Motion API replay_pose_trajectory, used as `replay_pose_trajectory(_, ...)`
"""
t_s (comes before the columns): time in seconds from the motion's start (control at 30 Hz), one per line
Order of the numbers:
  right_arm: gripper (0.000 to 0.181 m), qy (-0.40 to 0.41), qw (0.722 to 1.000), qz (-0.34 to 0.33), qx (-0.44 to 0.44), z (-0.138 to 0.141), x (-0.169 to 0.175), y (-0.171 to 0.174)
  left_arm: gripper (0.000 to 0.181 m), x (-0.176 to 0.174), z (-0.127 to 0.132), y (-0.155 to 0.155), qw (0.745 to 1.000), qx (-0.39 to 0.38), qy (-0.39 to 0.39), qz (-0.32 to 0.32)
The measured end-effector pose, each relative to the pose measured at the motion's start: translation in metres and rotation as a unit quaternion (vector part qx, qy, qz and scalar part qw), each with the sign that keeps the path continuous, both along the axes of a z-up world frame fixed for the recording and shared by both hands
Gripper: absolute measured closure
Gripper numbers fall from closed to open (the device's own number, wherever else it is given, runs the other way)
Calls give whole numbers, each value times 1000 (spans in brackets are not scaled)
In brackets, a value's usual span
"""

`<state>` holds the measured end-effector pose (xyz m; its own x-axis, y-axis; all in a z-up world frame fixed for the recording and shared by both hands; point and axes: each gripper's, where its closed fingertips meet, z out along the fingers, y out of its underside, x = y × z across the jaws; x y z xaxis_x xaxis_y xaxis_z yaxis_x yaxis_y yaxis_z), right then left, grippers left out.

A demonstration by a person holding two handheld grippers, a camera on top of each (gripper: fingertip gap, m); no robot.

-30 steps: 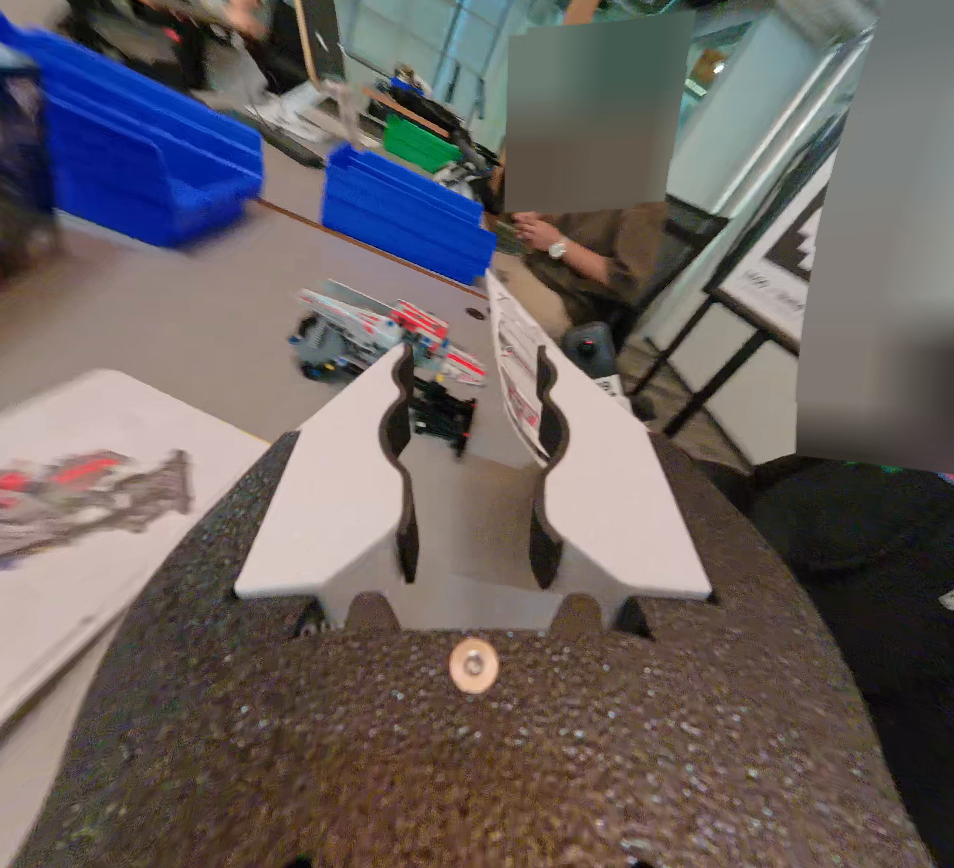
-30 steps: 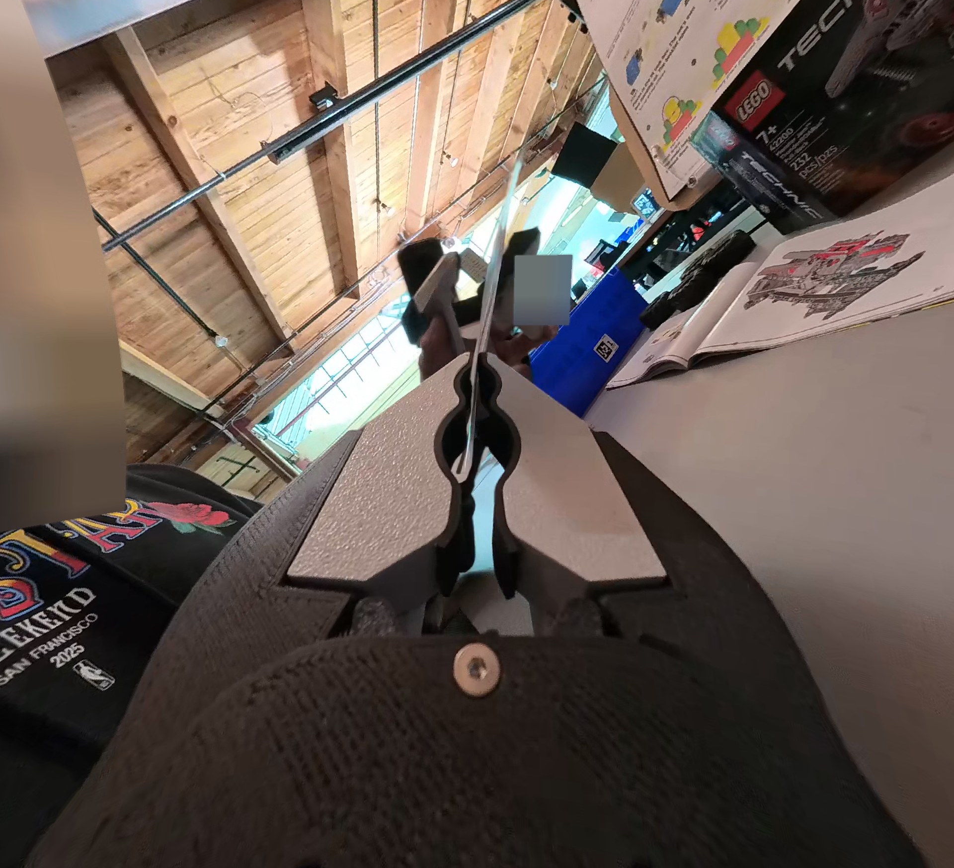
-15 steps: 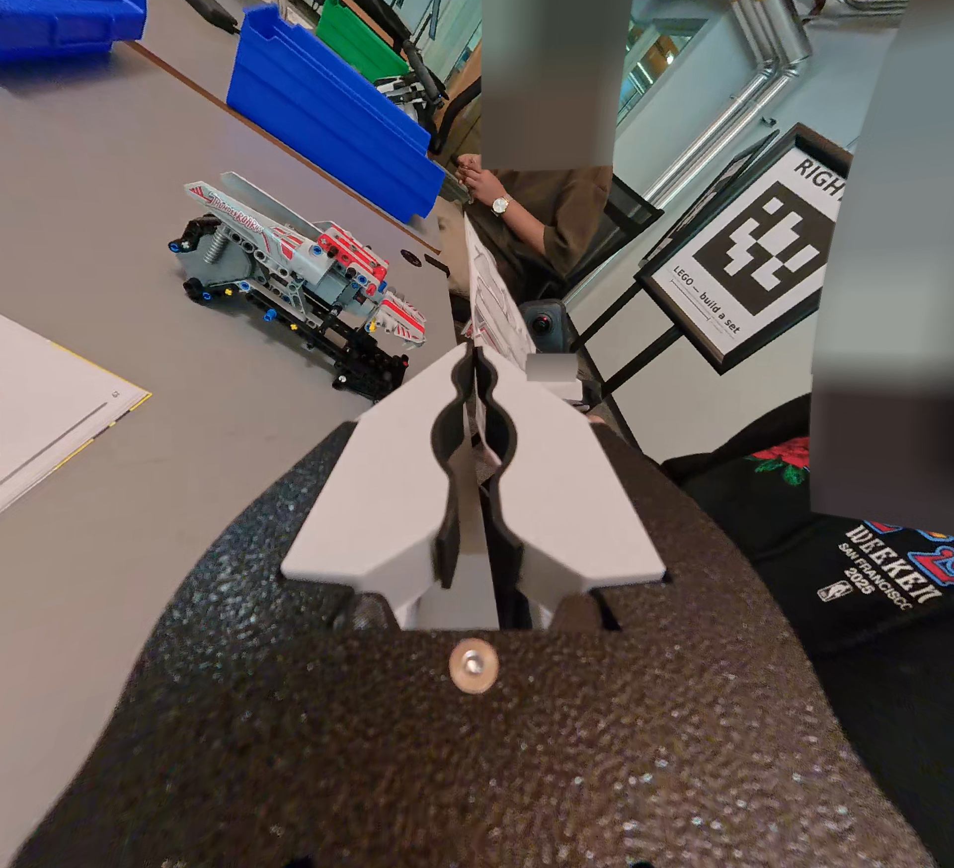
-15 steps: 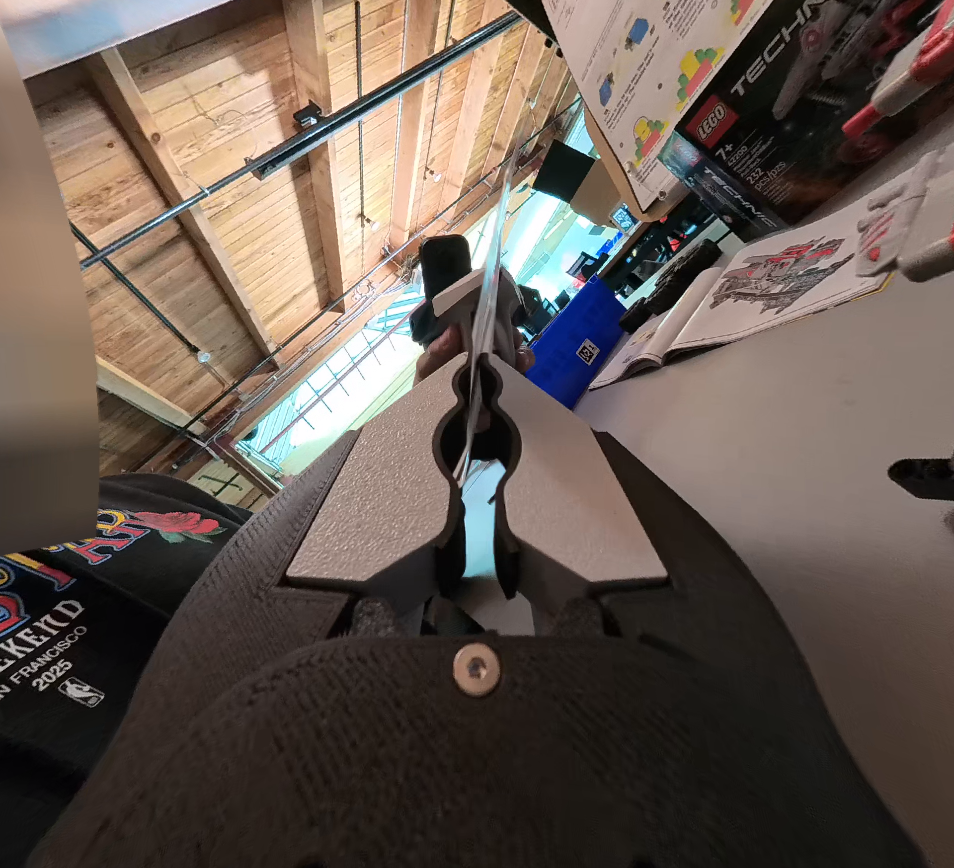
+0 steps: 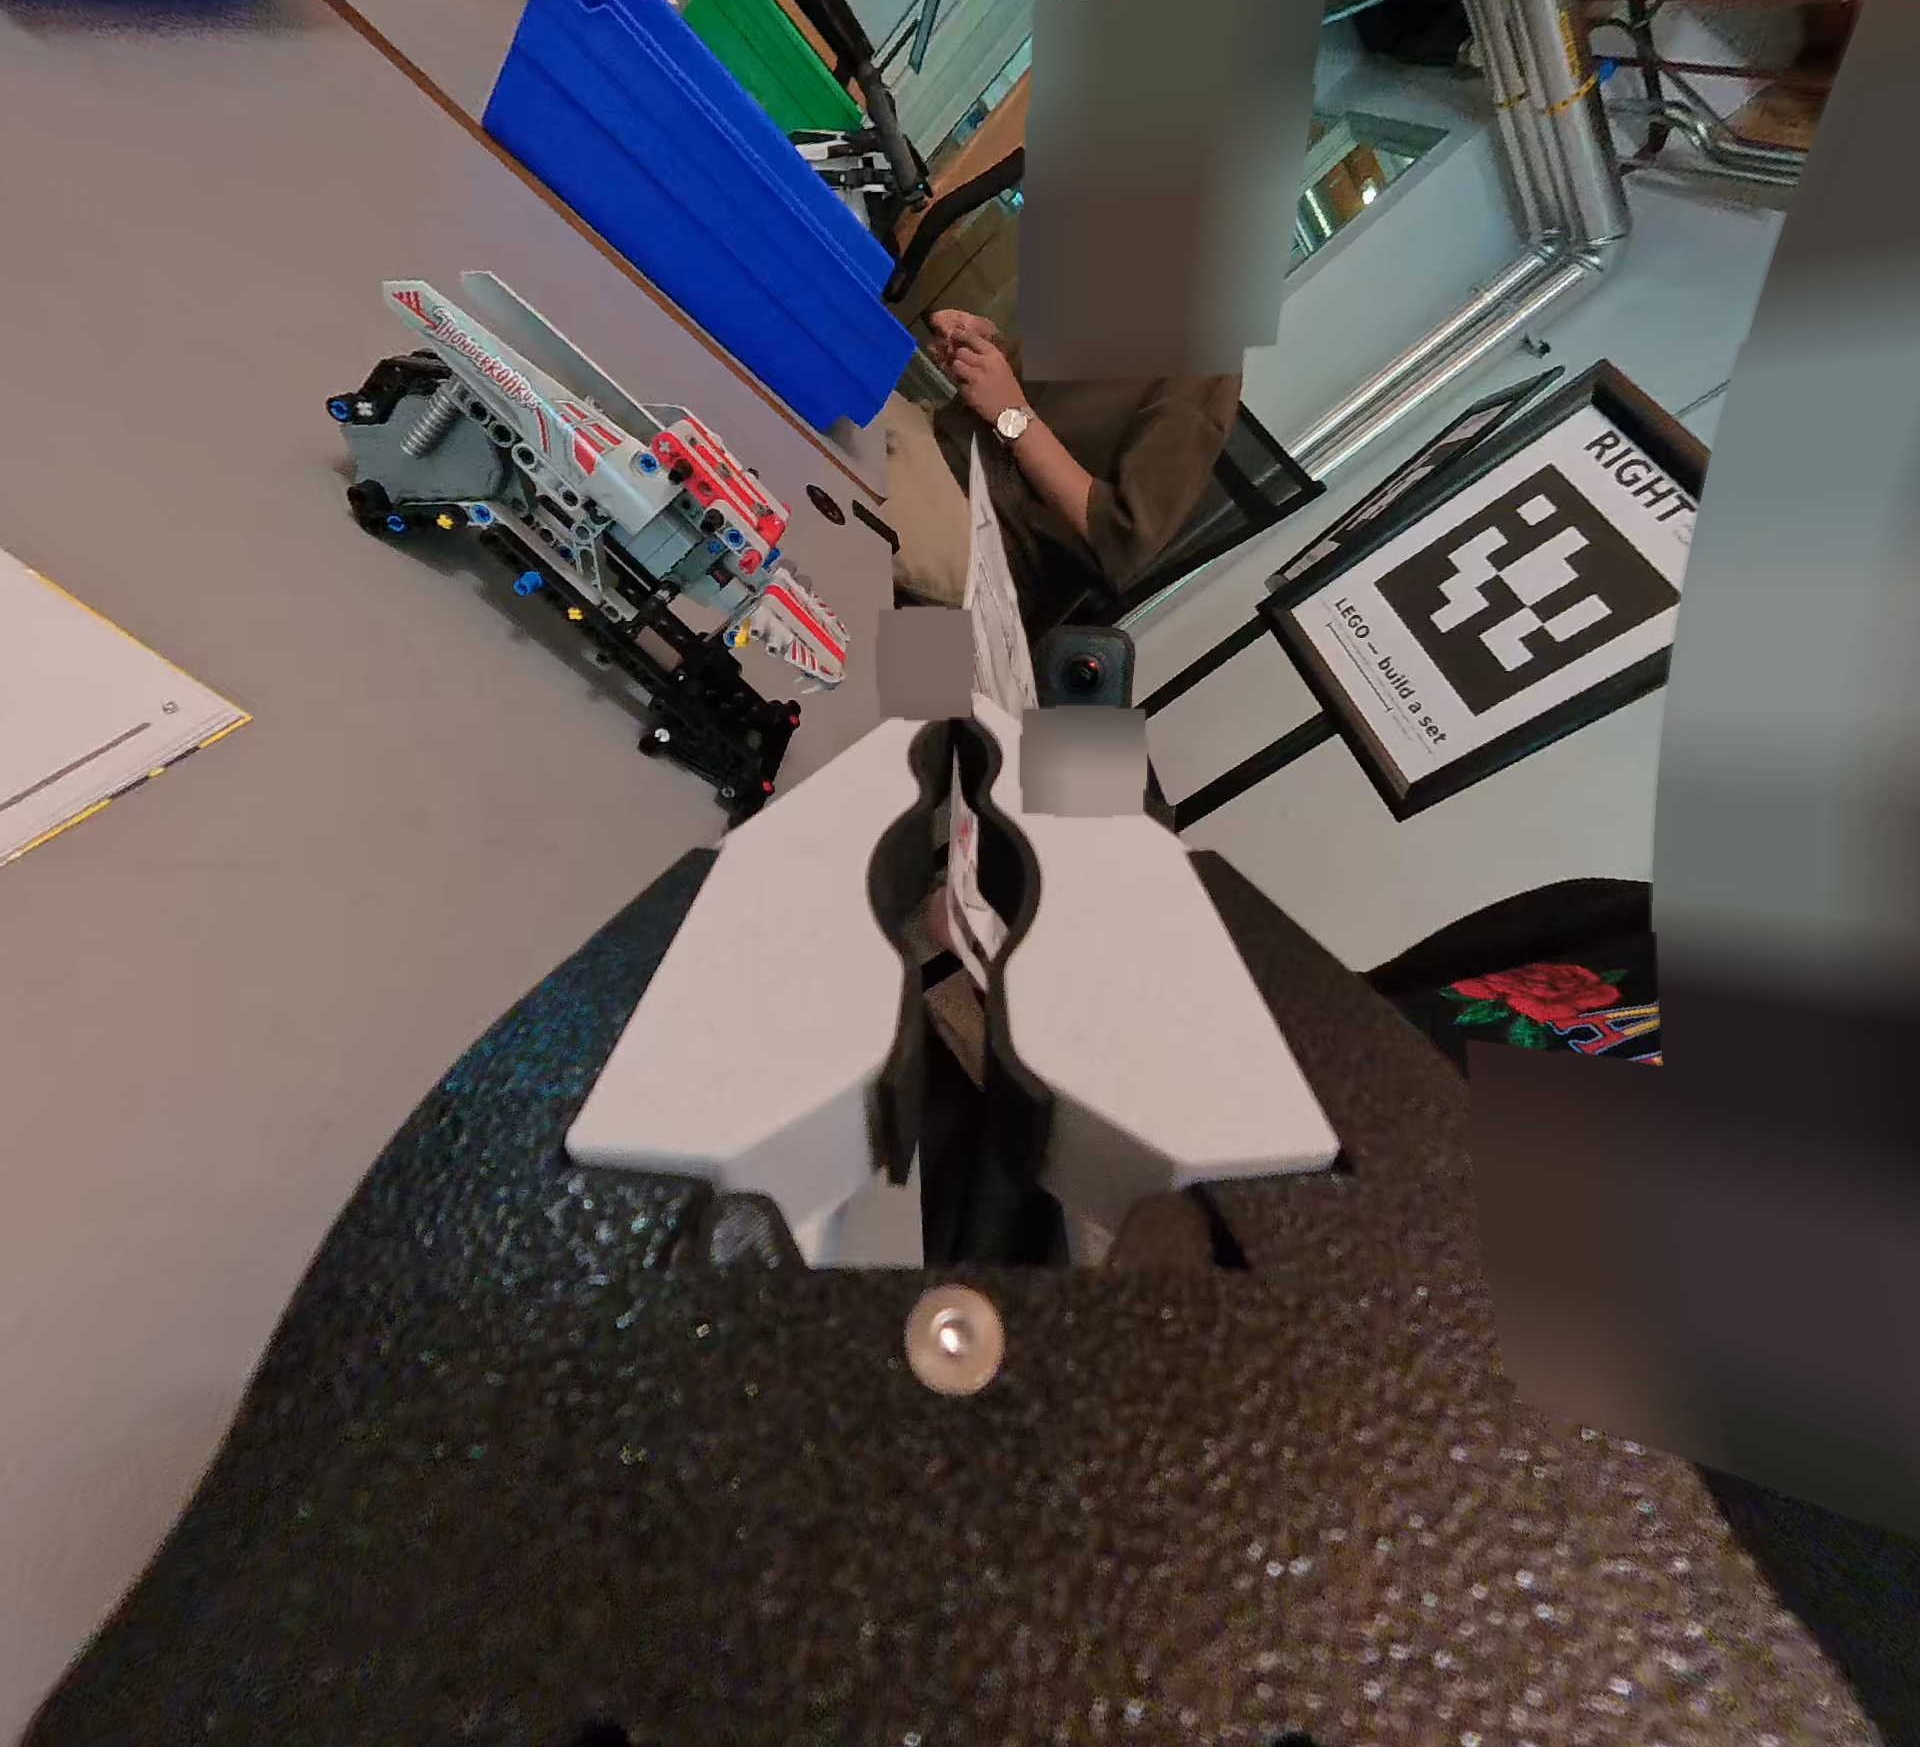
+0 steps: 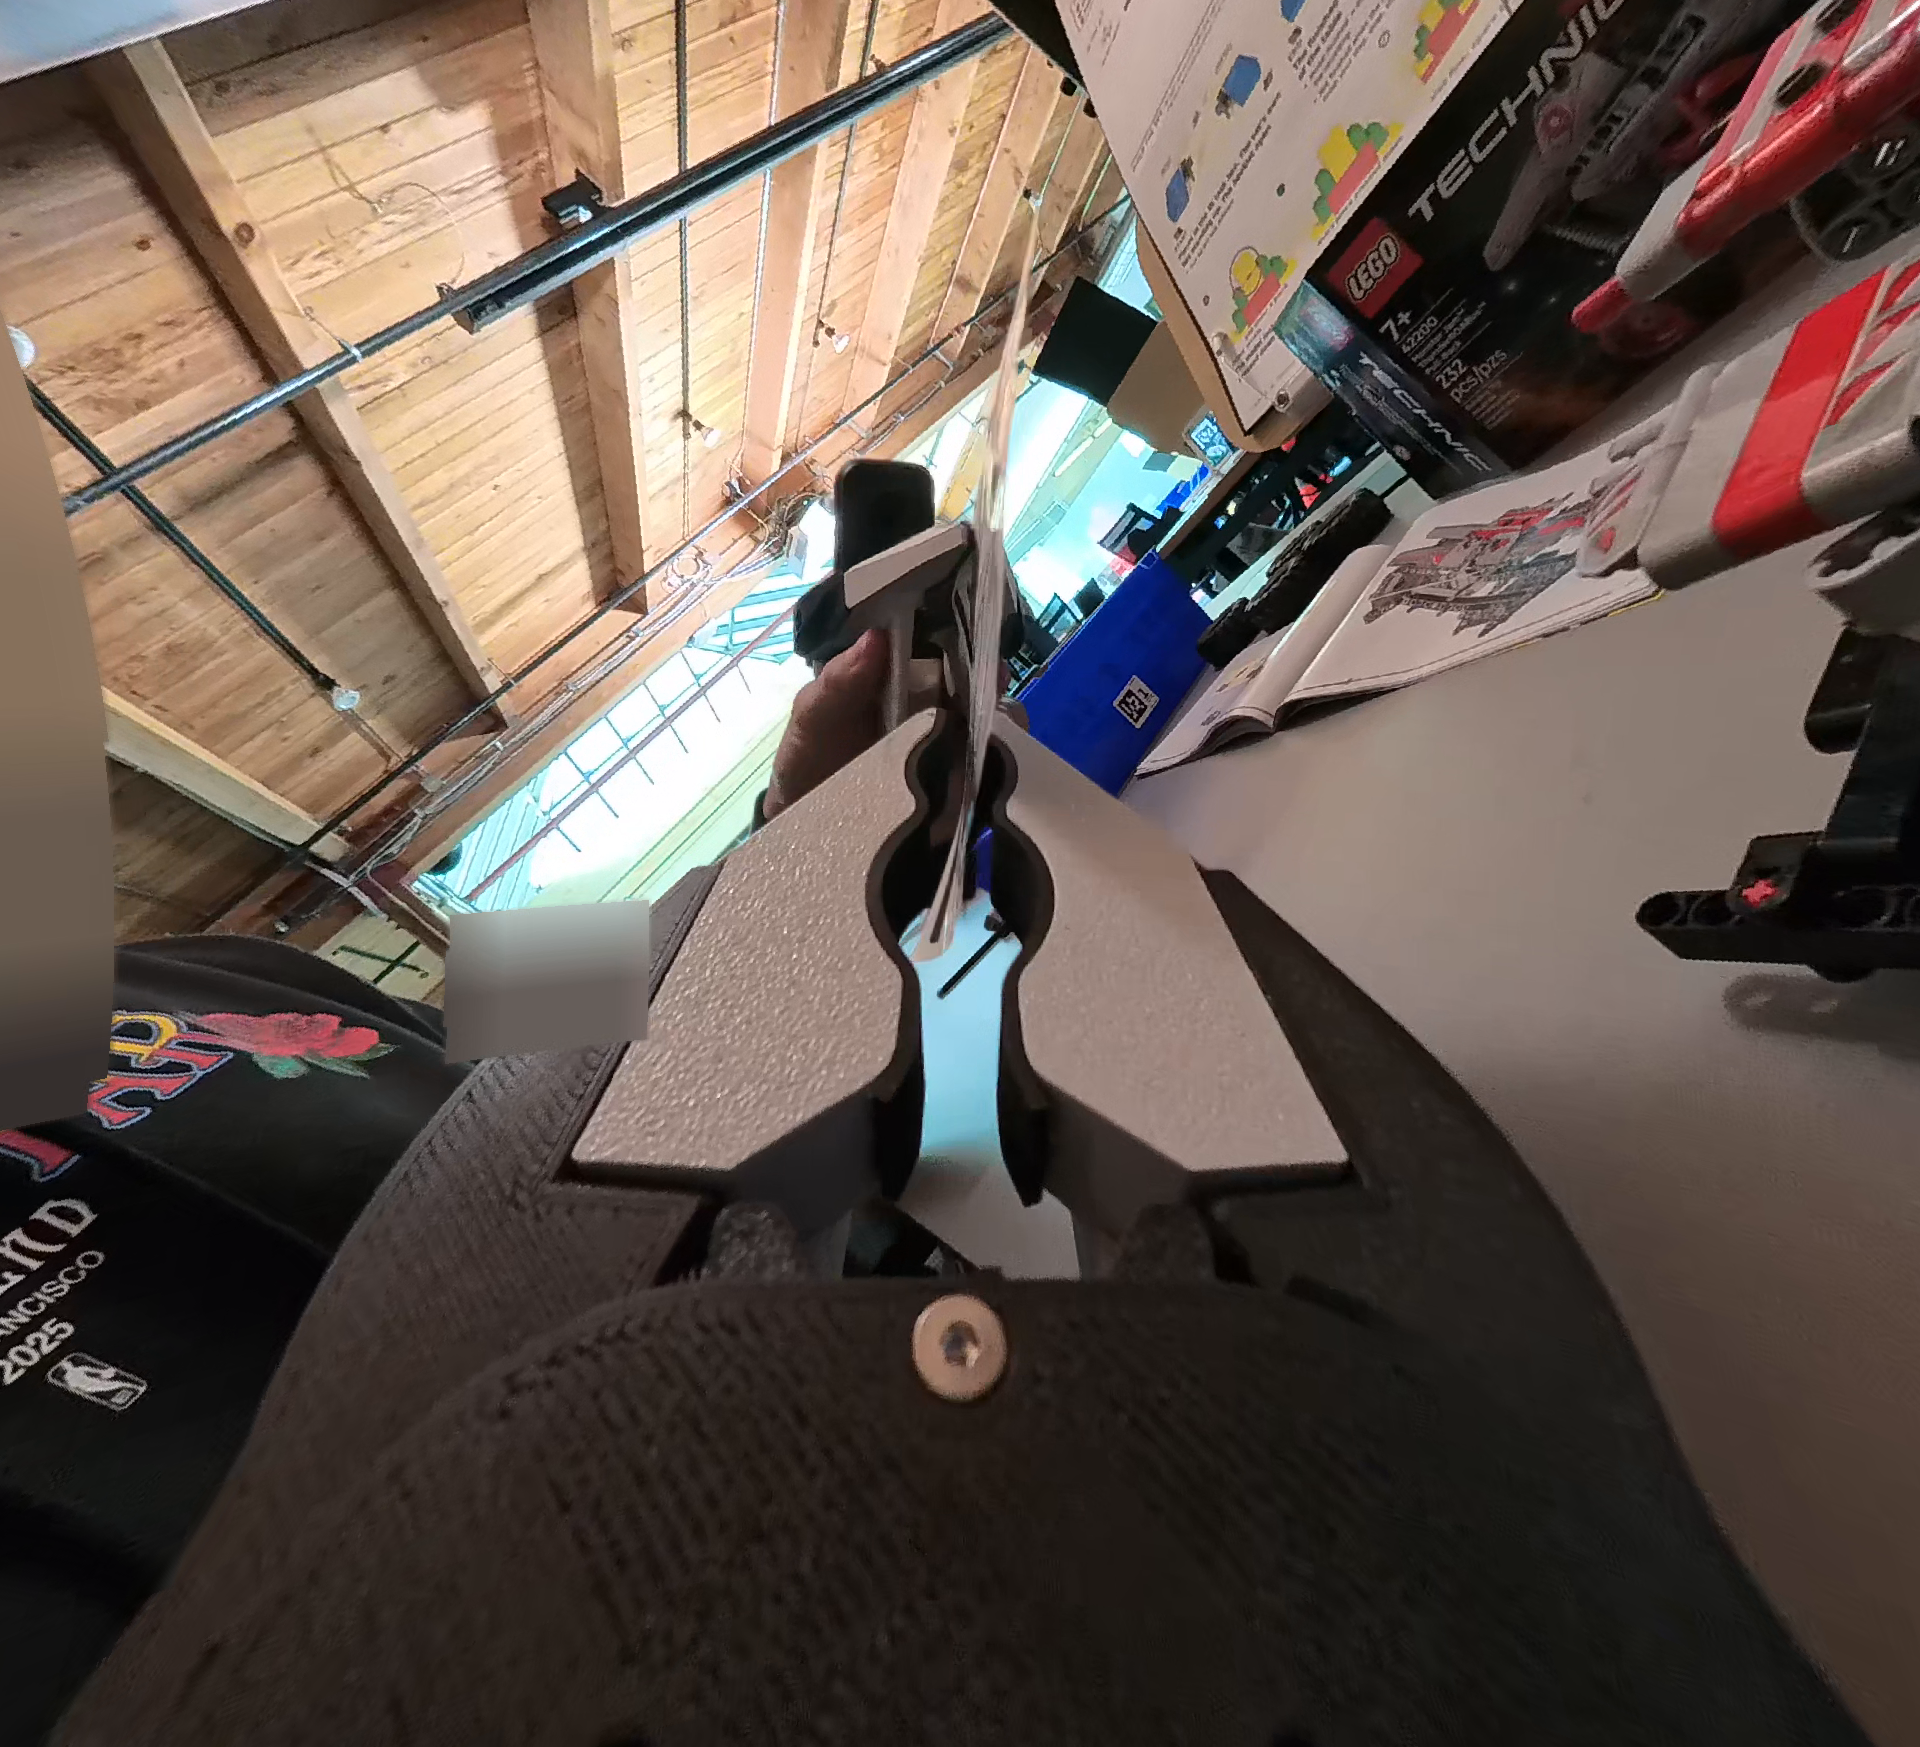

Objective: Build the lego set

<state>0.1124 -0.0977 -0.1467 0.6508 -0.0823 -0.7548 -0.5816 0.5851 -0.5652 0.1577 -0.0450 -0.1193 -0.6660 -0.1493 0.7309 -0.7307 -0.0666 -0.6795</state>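
Both wrist views, sticker-sheet handling stage. My left gripper [image 5: 961, 824] has its fingers closed on the near edge of a thin printed sheet [image 5: 992, 596], which I take to be the set's sticker sheet; it stands edge-on at frame centre and runs away from the camera. My right gripper [image 6: 971, 830] is likewise closed on the same sheet [image 6: 997, 492] from the opposite end, and the left gripper shows beyond it in the right wrist view, just above centre, so the sheet spans between the two.

The partly built lego model [image 5: 603, 492], grey with red-and-white panels on a black frame, lies on the tabletop [image 5: 260, 918] in the left-centre of the left wrist view; its long axis runs from upper left to lower right, its black end pointing towards my left fingers. In the right wrist view the model [image 6: 1787, 492] fills the right edge, near the gripper. An open instruction booklet [image 6: 1455, 596] and the set's box [image 6: 1538, 170] sit farther back.

Judgement: the sheet's long axis lies along both grippers' lines of sight, and the model lies beside it. Neither arm can reach for the model until one lets go of the sheet
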Motion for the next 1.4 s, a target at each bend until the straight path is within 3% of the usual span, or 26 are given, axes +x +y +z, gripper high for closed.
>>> replay_pose_trajectory(0.23, 173, -6, 1000, 22, -13, -3, -5, 8, 181, 10, 1, 7, 999, -10, 23, 29)
replay_pose_trajectory(0.33, 181, -11, 999, 30, -21, -4, -8, 12, 181, 13, 3, 11, 999, -22, 36, 30)
replay_pose_trajectory(0.63, 174, -1, 1000, 26, 0, -2, -4, 8, 181, 3, -6, 7, 999, 5, 48, 2)
replay_pose_trajectory(0.97, 181, 1, 999, 31, 9, -2, -6, 19, 181, 1, -6, 4, 999, 28, 24, 2)
replay_pose_trajectory(1.1, 181, 3, 1000, 15, 9, -2, -3, 19, 181, 5, -9, 7, 999, 46, -14, 21)
replay_pose_trajectory(1.17, 181, 12, 1000, 14, 12, -3, -3, 21, 165, 12, -13, 13, 995, 69, -55, 48)
replay_pose_trajectory(1.23, 181, 24, 1000, 12, 11, -7, -3, 25, 160, 19, -16, 21, 984, 109, -123, 73)
replay_pose_trajectory(1.3, 181, 35, 999, 13, 12, -11, -5, 28, 155, 27, -17, 33, 957, 168, -207, 111)
replay_pose_trajectory(1.4, 181, 48, 999, 7, 1, -17, -5, 32, 151, 30, -9, 46, 892, 245, -346, 157)
